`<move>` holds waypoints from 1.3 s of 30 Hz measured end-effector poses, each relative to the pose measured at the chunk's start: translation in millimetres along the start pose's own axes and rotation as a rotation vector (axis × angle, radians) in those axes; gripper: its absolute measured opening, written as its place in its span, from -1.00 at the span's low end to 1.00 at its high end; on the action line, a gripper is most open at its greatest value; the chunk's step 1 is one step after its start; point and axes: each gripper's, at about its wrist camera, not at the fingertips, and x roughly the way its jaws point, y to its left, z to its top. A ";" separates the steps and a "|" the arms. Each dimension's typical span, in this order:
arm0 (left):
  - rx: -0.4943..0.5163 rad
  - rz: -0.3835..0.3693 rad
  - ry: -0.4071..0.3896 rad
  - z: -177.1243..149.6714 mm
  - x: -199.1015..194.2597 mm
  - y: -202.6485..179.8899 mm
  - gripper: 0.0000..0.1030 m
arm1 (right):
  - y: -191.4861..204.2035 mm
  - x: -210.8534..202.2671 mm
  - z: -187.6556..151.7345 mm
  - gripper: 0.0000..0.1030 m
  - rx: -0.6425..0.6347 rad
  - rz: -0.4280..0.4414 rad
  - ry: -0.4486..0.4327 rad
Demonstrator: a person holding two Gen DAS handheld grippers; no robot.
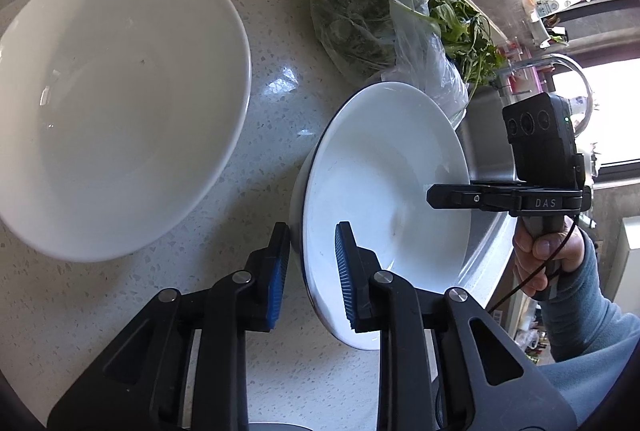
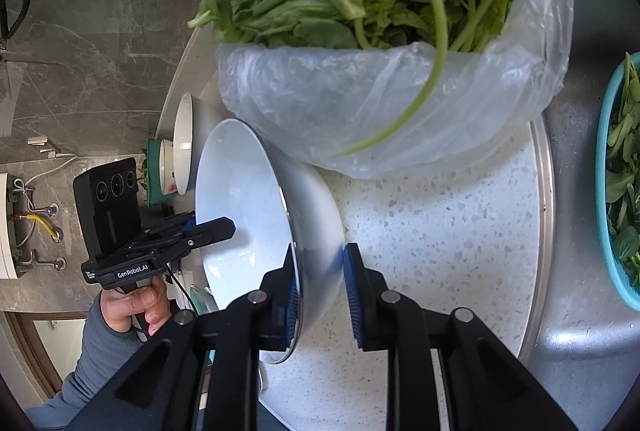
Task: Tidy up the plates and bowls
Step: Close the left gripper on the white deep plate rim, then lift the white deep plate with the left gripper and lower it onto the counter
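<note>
Spanning both views, the speckled countertop (image 1: 280, 79) carries all items. W/ largest first:

1. Large white bowl (image 1: 116, 103): sits on the counter at the left of the left wrist view, apart from both grippers, nothing in it.
2. Bag of leafy greens (image 2: 384, 43): clear plastic, lying on the counter just behind the small bowl, the bag touching or nearly touching the bowl's far rim. A teal basket (image 2: 616, 191) w/ more greens sits at the right edge of the right wrist view.
3. Small white bowl (image 1: 384, 199), dark-edged rim: near the counter edge beside the sink (image 1: 484, 159), between the large bowl and the sink. Held from two sides.
4. Left gripper (image 1: 312, 275): blue pads straddle the bowl's near rim, one pad outside, one inside; clamped on the rim.
5. Right gripper (image 2: 320, 295): pads straddle the opposite rim and wall; inner pad presses the rim, clamped likewise.
6. Hands: right hand (image 1: 540, 259) and left hand (image 2: 136, 307) each grip a handle; grey-blue sleeves visible.
</note>
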 end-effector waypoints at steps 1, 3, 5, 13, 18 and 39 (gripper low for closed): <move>0.000 0.001 0.000 0.0 0.6 -1.0 -0.59 | 0.4 0.5 -0.1 -0.54 0.001 -0.002 0.001; -0.001 0.003 0.003 -0.3 1.9 -3.4 -0.59 | 1.6 1.6 -0.1 -0.54 0.003 -0.004 0.001; -0.004 0.001 0.007 -0.6 3.2 -5.6 -0.59 | 2.0 1.4 0.2 -0.54 0.006 -0.007 0.002; -0.008 0.002 0.021 -8.1 3.8 -15.1 -0.59 | 8.5 -0.8 -3.5 -0.54 0.014 -0.015 0.007; 0.001 0.005 0.027 -15.0 -3.2 -27.9 -0.59 | 14.1 -5.3 -13.5 -0.54 0.024 -0.007 0.008; 0.026 0.013 0.073 -99.3 5.2 -75.6 -0.59 | 10.9 -9.5 -83.2 -0.53 0.086 0.017 0.019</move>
